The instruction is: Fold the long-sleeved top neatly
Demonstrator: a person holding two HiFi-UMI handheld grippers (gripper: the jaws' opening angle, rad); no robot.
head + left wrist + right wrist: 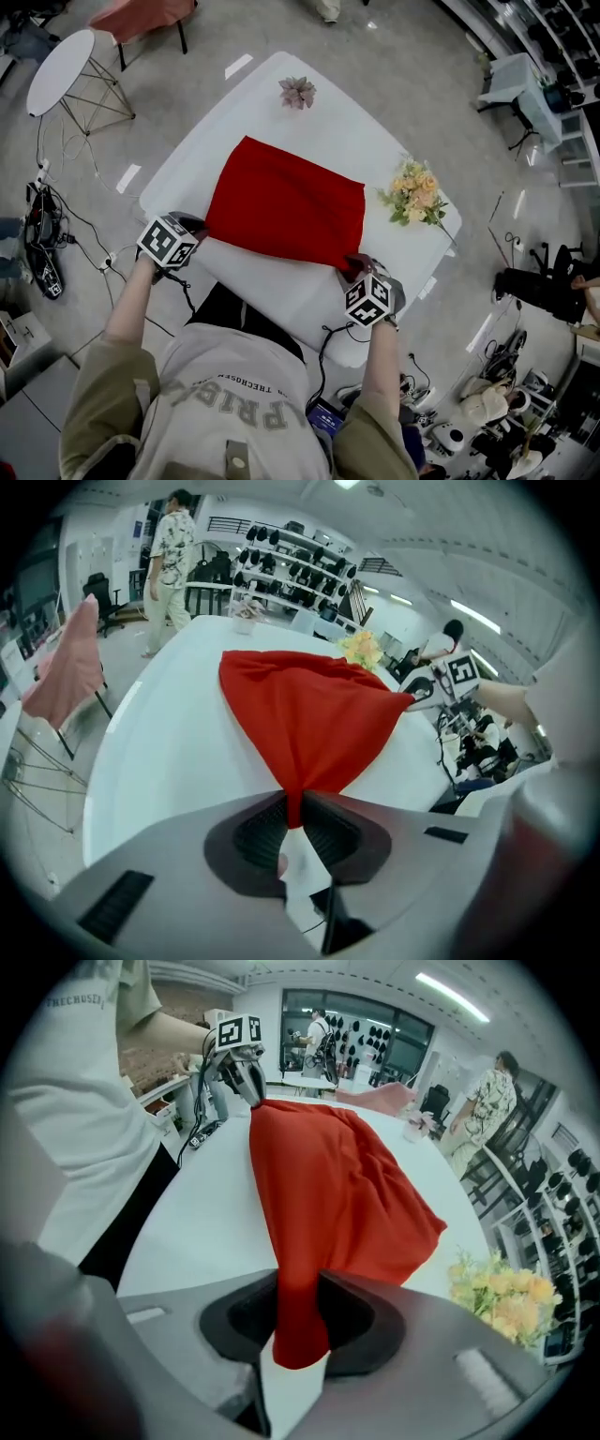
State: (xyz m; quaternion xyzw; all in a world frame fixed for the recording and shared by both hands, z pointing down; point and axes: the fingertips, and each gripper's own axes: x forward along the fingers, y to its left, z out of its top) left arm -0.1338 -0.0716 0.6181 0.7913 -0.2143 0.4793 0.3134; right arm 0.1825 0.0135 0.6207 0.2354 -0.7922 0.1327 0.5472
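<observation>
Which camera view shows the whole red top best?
The head view: it looks down on the red top, spread almost whole. Both gripper views show it foreshortened, narrowing to one bunched corner up close.

Only unclear lettering on shirt [216,375]

White table [239,117], yellow bouquet [415,193], pink flower [297,92]

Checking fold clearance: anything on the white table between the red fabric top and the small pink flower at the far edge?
Nothing. Bare white table separates the red fabric top from the small pink flower; the head view shows it.
</observation>
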